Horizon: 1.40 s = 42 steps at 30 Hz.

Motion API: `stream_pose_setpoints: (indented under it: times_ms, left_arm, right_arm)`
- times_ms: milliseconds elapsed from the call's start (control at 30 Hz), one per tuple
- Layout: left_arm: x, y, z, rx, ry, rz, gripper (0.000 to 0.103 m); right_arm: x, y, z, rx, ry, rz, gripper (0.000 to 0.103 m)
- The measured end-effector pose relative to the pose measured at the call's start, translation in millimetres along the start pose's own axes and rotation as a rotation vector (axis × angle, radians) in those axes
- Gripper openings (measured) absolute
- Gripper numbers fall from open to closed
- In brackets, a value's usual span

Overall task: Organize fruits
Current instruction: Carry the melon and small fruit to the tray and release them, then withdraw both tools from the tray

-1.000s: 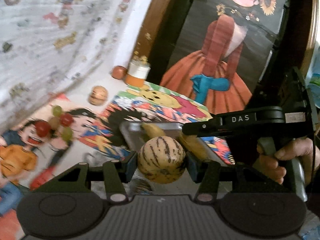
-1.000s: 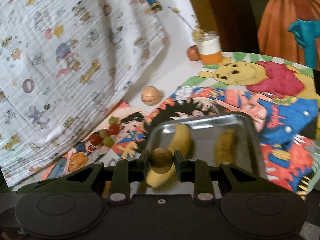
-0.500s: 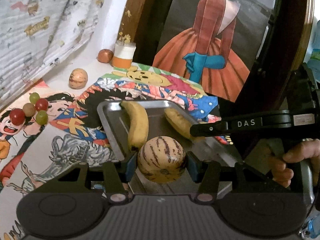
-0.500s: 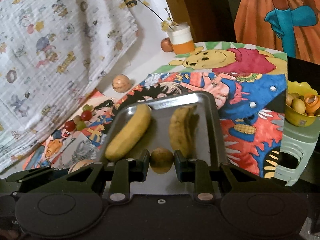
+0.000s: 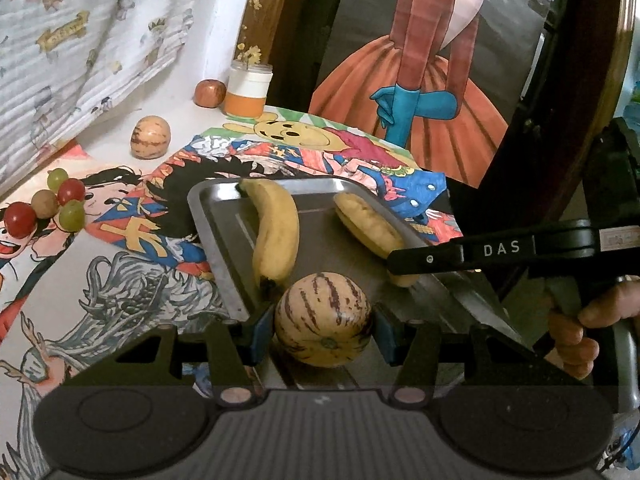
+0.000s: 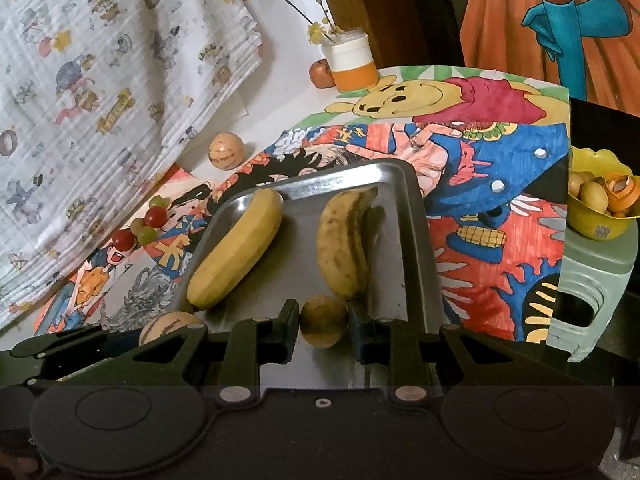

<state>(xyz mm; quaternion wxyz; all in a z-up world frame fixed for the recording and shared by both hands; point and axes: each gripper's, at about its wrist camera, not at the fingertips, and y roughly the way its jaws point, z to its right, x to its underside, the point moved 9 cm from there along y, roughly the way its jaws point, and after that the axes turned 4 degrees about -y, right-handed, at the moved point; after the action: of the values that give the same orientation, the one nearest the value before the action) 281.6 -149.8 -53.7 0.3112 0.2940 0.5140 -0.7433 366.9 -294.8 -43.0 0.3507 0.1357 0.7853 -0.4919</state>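
From my remote station I saw, at the far left, a white cartoon-printed cloth (image 5: 80,40) hanging down to the white desk (image 5: 176,132). Below it a small cluster of red and green grapes (image 5: 48,210) lay on the bright cartoon drawings (image 5: 132,232) that covered most of the desk. A little to the right, nearer the wall, a striped round fruit (image 5: 151,137) sat alone on bare white, and behind it a small reddish fruit (image 5: 209,93) stood just beside a white-and-orange jar (image 5: 248,94) holding yellow sprigs. In the middle a metal tray (image 6: 420,248) rested on the drawings with two bananas in it, the left banana (image 6: 236,254) and the right banana (image 6: 344,248) lying apart. My left gripper (image 5: 324,330) was clamped on a striped melon (image 5: 323,318) above the tray's near end, and my right gripper (image 6: 324,326) was closed on a small brownish round fruit (image 6: 323,321), also at the tray's near edge, touching or just short of the right banana's tip. Behind the desk stood a large painting of an orange dress (image 5: 420,92) in a dark wooden frame. At the far right, a yellow bowl (image 6: 596,220) of small fruits sat on a pale green stool (image 6: 588,296).
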Motion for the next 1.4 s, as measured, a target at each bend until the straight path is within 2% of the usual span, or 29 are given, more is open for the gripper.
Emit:
stream_pose_setpoints:
  times_ms: [300,400,600,733,1033,1267,1400]
  left_arm:
    - [0.2,0.3,-0.6,0.004,-0.004,-0.003,0.058]
    - [-0.4,-0.8,1.2,0.013,-0.008,-0.003,0.064]
    - [-1.1,-15.3,3.5,0.027,-0.043,0.03,0.076]
    - [-3.0,-29.3,2.8,0.028,-0.059,0.06,0.082]
    - [-1.2,-64.6,-5.6,-0.038,-0.072,0.13,0.103]
    - [6.8,-80.7,-14.1,-0.072,-0.092,0.135,0.103]
    - [14.1,-88.8,-20.3,-0.088,-0.094,0.132,0.103]
  right_arm:
    - [1.7,-3.3,1.0,0.013,0.013,0.004,0.033]
    - [1.4,-9.9,2.8,0.024,0.019,0.015,0.037]
    - [0.5,-29.5,-2.0,0.03,0.013,0.056,0.051]
    - [0.4,-43.3,-9.3,0.028,0.002,0.086,0.066]
    - [7.7,-70.4,-27.1,0.032,-0.027,0.135,0.088]
    - [23.8,-86.6,-40.0,0.035,-0.03,0.148,0.102]
    - [41.4,-91.0,-49.4,0.059,-0.048,0.142,0.102]
